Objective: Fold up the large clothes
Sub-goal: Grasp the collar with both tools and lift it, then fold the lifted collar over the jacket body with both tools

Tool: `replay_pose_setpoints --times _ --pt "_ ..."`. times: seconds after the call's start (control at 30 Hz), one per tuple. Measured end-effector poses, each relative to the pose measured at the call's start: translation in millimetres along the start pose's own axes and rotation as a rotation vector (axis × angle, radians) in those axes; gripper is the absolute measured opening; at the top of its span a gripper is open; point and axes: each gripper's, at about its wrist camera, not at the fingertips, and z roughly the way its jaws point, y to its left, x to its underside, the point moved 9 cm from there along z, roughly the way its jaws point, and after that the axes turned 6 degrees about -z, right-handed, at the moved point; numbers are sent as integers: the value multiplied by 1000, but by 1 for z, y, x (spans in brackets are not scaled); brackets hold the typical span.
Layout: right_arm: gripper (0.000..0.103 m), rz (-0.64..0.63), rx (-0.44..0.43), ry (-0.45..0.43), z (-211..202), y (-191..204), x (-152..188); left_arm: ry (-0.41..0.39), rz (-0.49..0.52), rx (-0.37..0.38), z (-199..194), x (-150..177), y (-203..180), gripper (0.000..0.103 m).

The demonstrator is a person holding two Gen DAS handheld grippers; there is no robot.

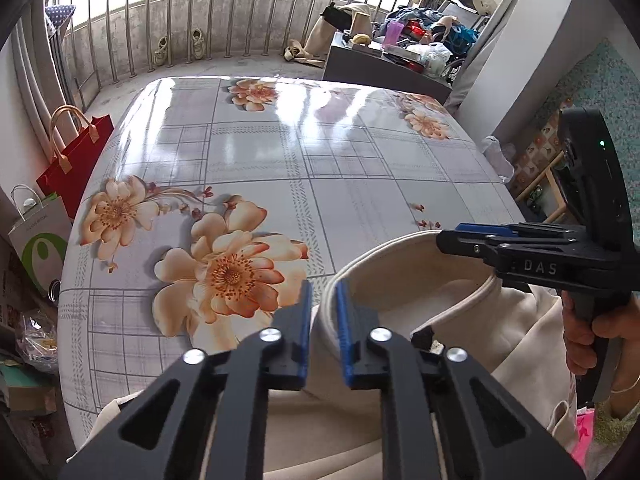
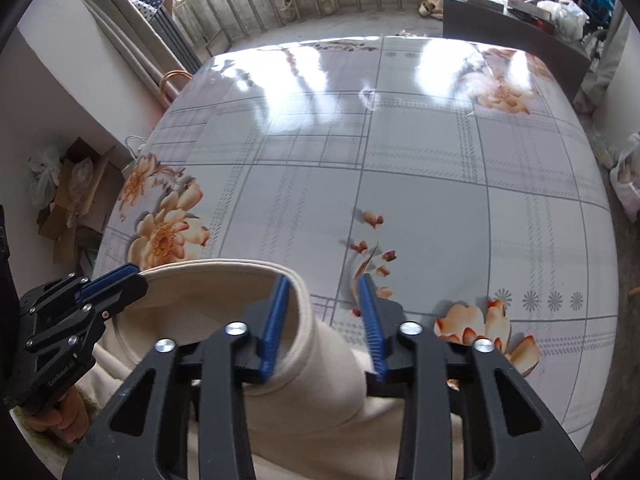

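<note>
Garment [image 1: 400, 272] body cut off (maybe sweater).

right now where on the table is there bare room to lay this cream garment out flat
Nearly the whole floral tablecloth is bare, from the garment's collar out to the far edge by the railing. The only crowded part is the near edge, where the cream garment bunches under the left gripper and right gripper.

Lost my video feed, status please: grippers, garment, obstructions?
Left gripper shut on cream garment rim. Right gripper open, straddling same rim. Garment bunched at near edge of table. Nothing blocking ahead.
</note>
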Motion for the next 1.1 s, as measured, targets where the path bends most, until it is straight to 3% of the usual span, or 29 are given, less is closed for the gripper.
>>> replay_pose_setpoints --times 0.03,0.17,0.37,0.5,0.67,0.77,0.83,0.93,1.0,1.1 --pt "10 -19 -5 -11 -6 6 3 -18 20 -3 -7 2 -3 8" --pt "7 -112 25 -62 -41 25 18 -86 128 -19 -37 11 -20 6" --pt "6 -185 39 -109 -84 40 63 -130 280 -9 -83 55 -44 6" --pt "7 -239 67 -122 -85 45 111 -126 369 -11 -93 101 -50 6" --pt "13 -304 121 -65 -61 45 162 -31 389 -31 -62 149 -39 7" --pt "35 -365 53 -138 -94 68 161 -24 369 -25 -55 153 -31 7" --pt "41 -395 1 -219 -122 86 150 -28 366 -10 -57 150 -31 7" --pt "41 -374 -33 -267 -132 99 127 -28 370 3 -58 150 -30 8" --pt "40 -329 -51 -238 -112 99 114 -26 355 16 -58 149 -28 9" --pt "28 -276 -65 -152 -65 90 106 -11 314 52 -65 151 -22 13"
